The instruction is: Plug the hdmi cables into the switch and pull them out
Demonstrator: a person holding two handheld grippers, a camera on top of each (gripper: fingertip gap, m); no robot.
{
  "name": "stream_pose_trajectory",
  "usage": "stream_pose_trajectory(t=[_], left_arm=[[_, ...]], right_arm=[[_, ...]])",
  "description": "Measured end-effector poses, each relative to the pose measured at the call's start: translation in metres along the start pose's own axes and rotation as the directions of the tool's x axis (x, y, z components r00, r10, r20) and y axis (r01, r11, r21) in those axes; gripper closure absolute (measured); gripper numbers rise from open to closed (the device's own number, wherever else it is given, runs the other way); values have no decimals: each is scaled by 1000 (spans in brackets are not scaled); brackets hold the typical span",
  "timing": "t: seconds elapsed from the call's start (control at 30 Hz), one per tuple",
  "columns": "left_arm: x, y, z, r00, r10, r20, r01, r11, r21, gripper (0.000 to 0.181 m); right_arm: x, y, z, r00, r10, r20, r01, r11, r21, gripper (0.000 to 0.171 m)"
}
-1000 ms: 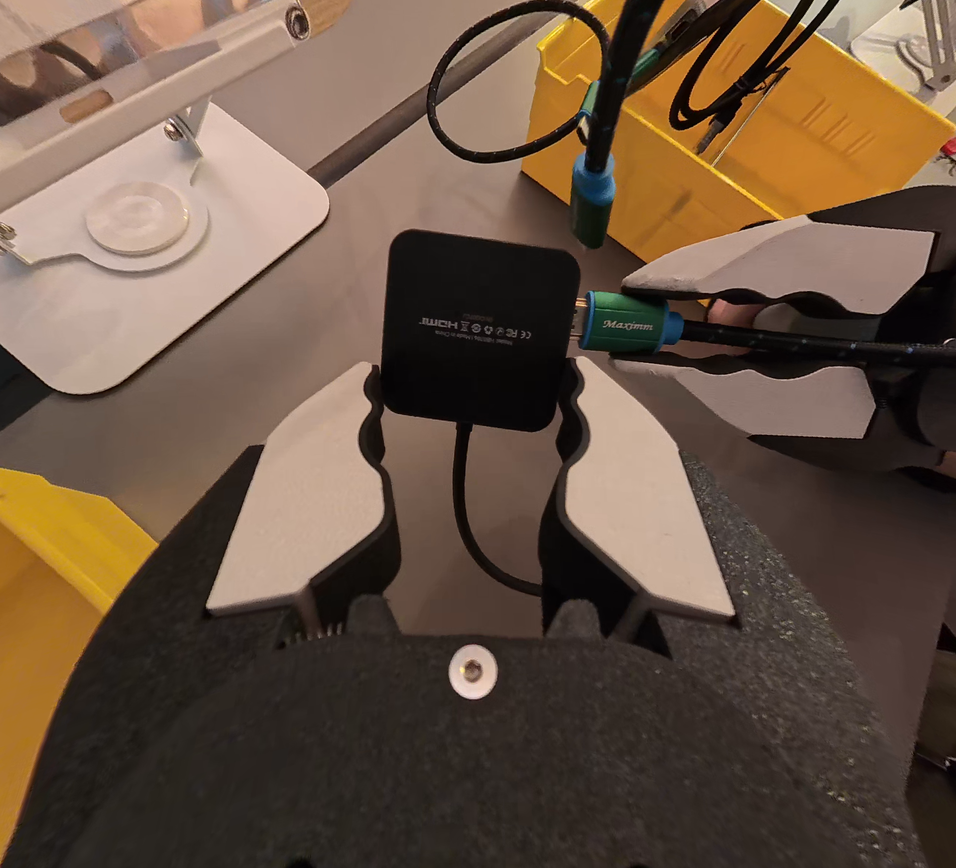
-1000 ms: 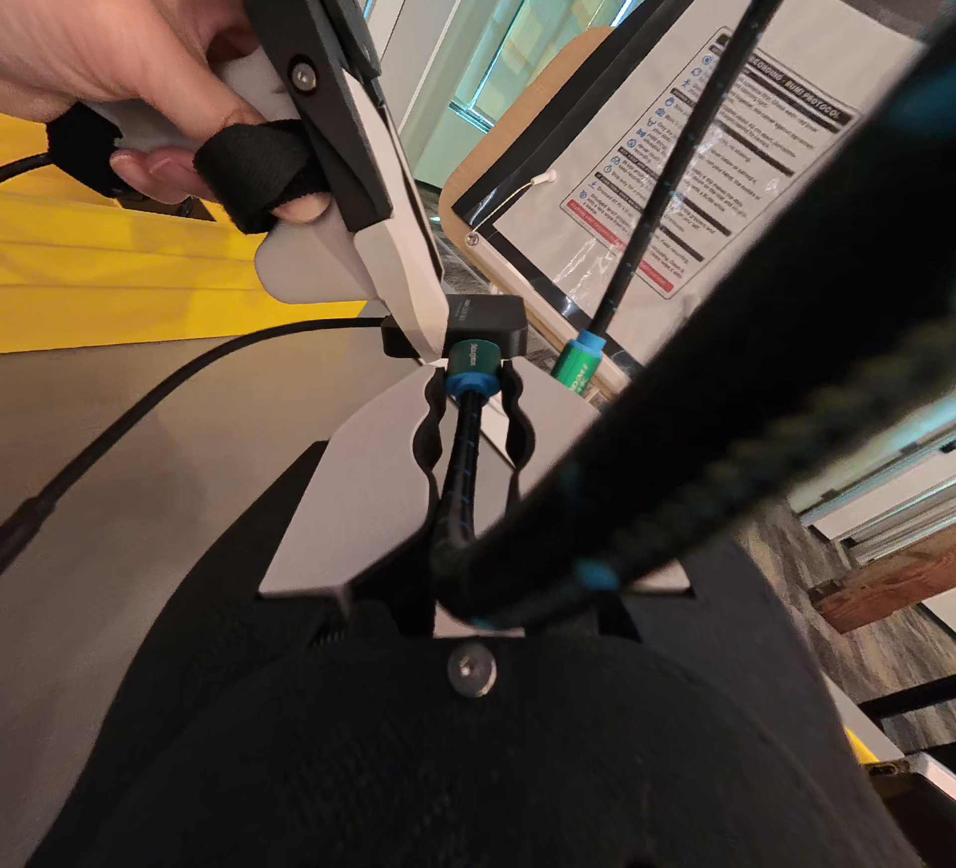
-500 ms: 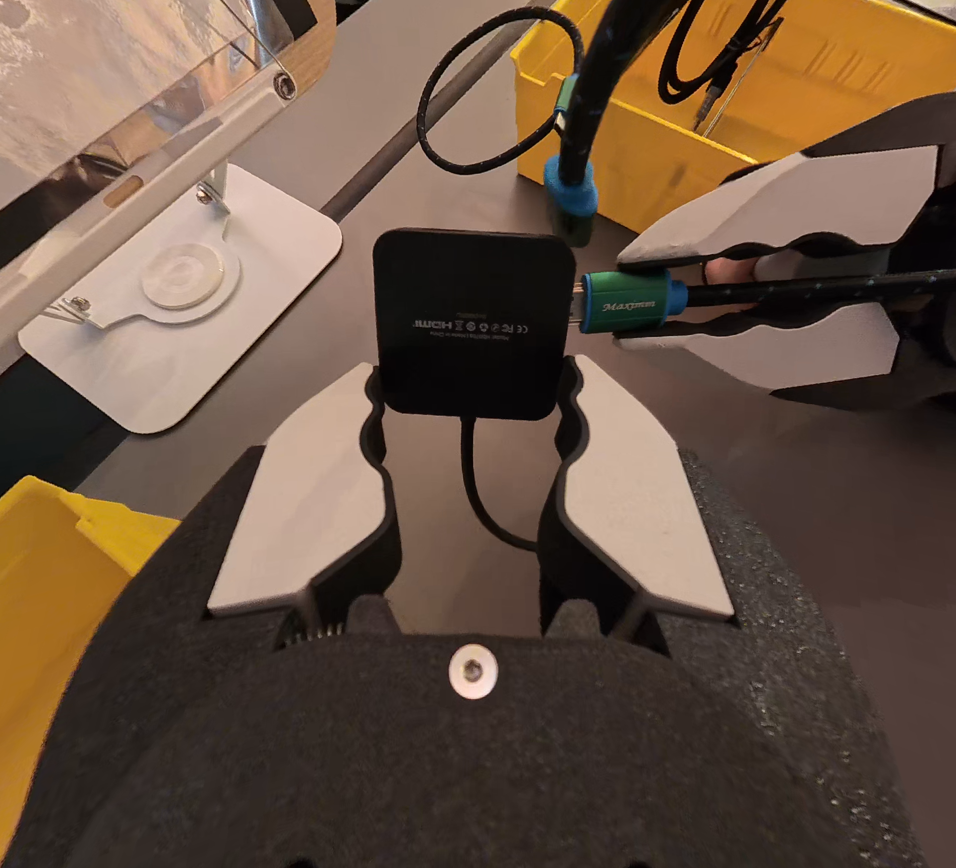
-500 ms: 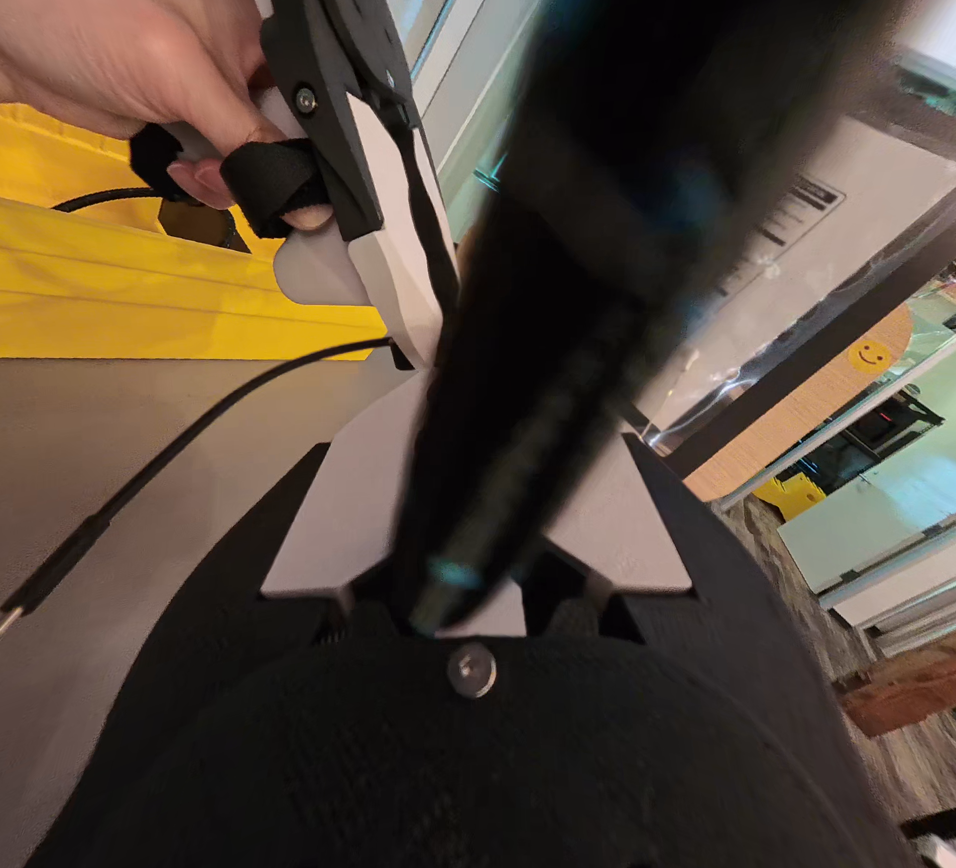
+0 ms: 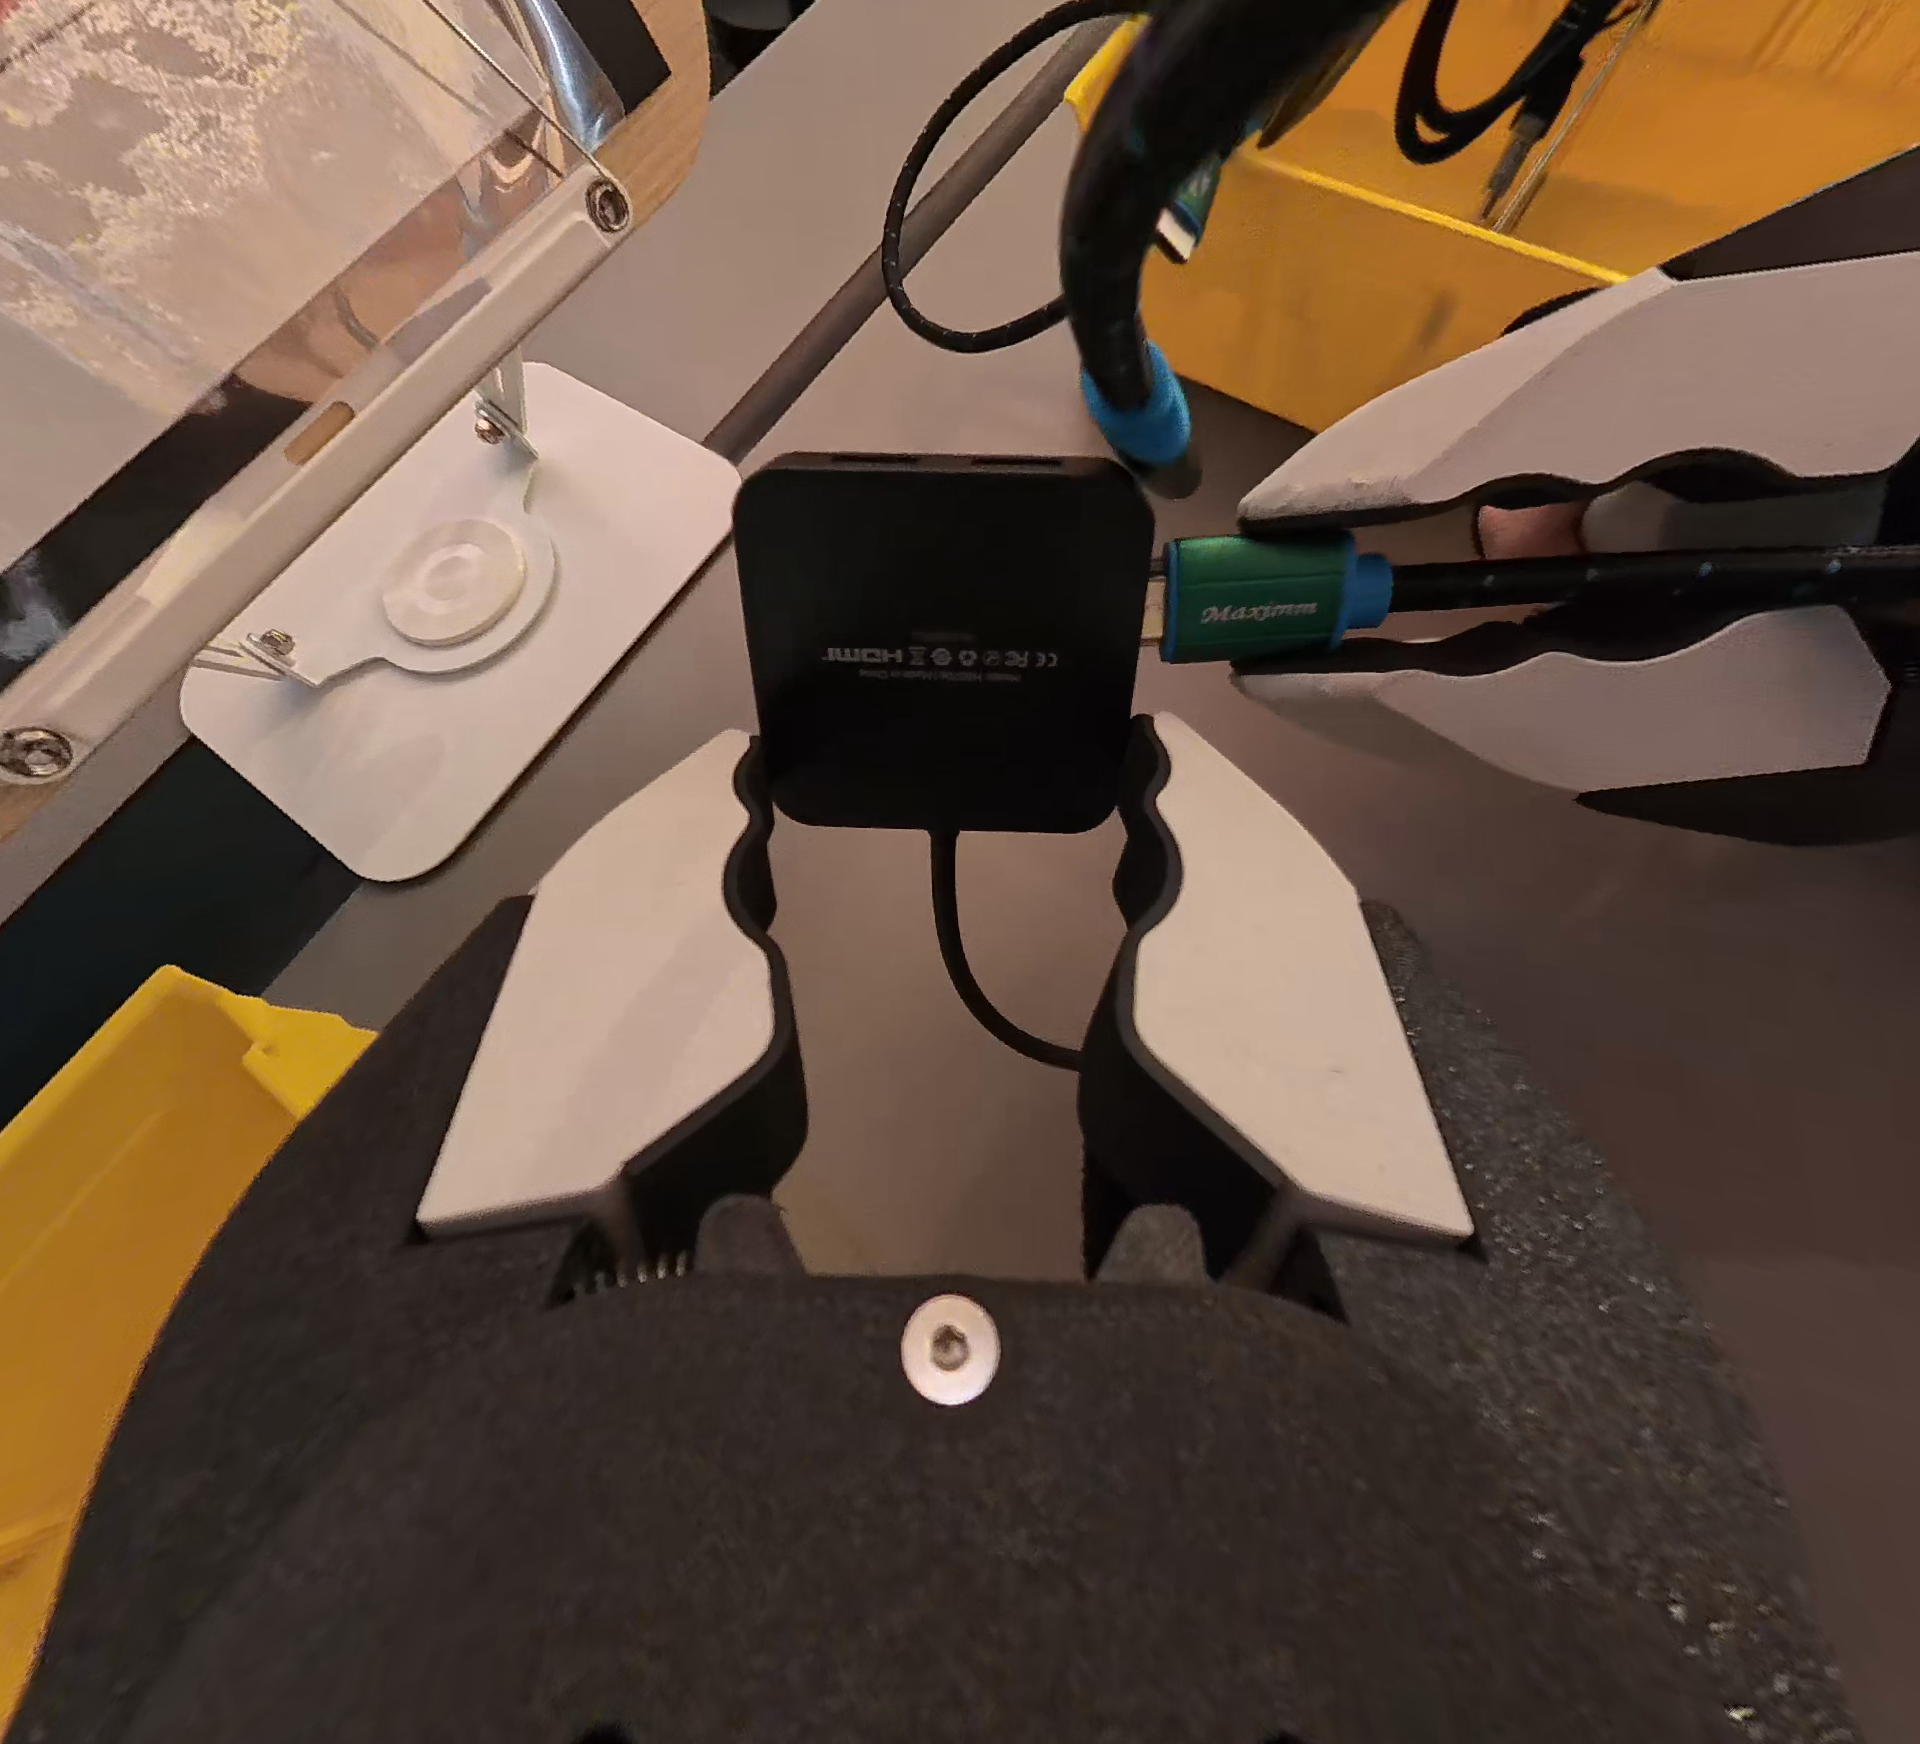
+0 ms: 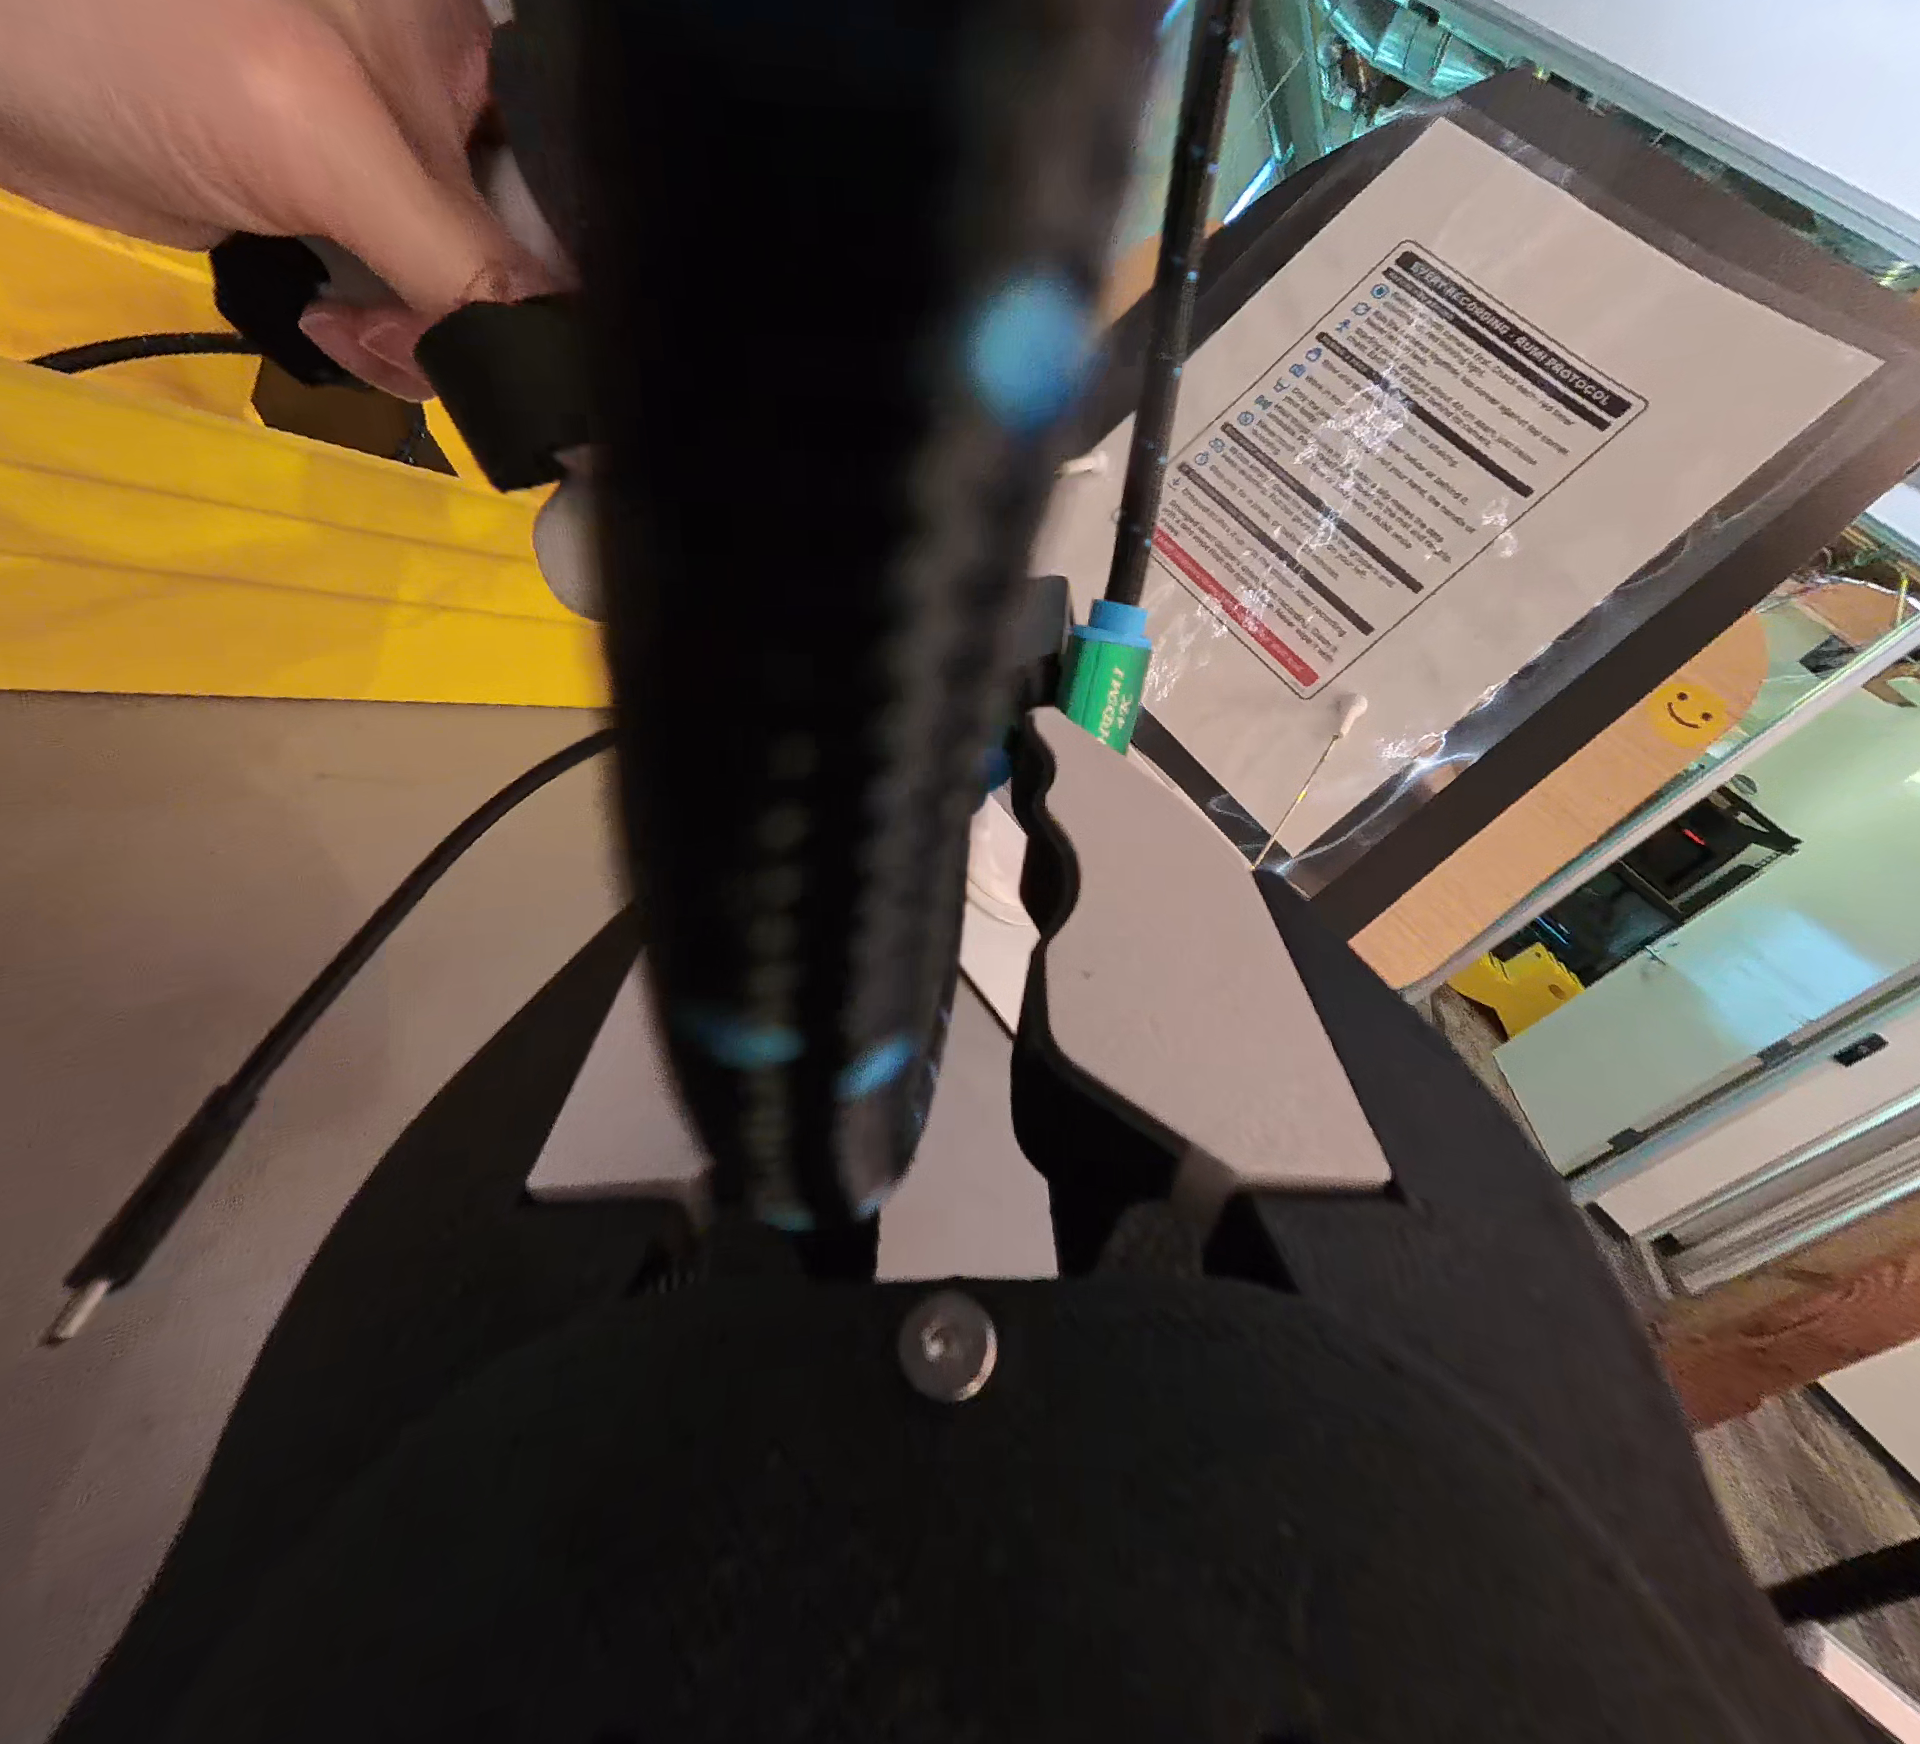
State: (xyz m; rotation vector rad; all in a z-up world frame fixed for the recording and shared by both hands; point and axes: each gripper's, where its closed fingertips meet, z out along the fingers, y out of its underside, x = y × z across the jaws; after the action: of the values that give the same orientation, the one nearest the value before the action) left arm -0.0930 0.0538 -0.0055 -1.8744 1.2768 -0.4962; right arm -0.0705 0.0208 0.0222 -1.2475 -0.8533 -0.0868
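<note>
Two grippers share this moment, and going from the left of the left wrist view: a white stand base sits on the grey worktop under a tilted clear panel. Next comes the left gripper, its fingers clenched on the near corners of the black switch, whose thin lead trails back between them. Right of that, a green HDMI plug has its metal tip at the switch's right-hand port, with a sliver of metal showing, so it reads as partly seated rather than home. The right gripper has its fingers around that plug, but a second ago they pinched it and now the lower one stands clear with a gap below the shell (a loosened hold, by the look of it). The plug's place against the switch has barely altered over that second.

That suggests the insertion stroke is finished or nearly so, and the right hand is letting go or re-gripping before the pull-out.

A second cable end with a blue collar hangs just beyond the switch's far right corner, unplugged, and has swung lower and closer since a second ago. Behind it stands a yellow bin holding more cables.

In the right wrist view a blurred black cable hides most of the contact.
</note>
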Motion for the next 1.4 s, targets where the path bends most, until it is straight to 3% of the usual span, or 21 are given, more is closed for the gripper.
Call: stream_pose_trajectory(t=[0.2,0.67,0.93,1.03,1.13,1.3,1.4], left_arm=[[5,0,-2,999,-6,-50,6,1000,2,117],[7,-1,2,1000,8,-20,-8,1000,-6,117],[23,-29,-16,992,5,-129,19,984,177,117],[29,-27,-16,981,-5,-192,39,984,173,101],[35,-43,-23,957,-40,-287,124,951,283,92],[40,-74,-57,977,109,-184,12,831,556,106],[54,-78,-72,951,112,-289,84,804,588,113]], right_arm=[[-1,-4,-1,1000,17,-9,-17,999,32,146],[0,-1,-4,999,-3,-34,4,999,44,150],[28,-31,-21,999,44,-16,-40,983,179,150],[44,-44,-33,998,66,-9,-62,968,242,150],[59,-54,-42,991,128,23,-130,952,277,150],[71,-73,-54,922,312,228,-374,869,323,150],[71,-83,-63,892,316,322,-425,830,361,150]])
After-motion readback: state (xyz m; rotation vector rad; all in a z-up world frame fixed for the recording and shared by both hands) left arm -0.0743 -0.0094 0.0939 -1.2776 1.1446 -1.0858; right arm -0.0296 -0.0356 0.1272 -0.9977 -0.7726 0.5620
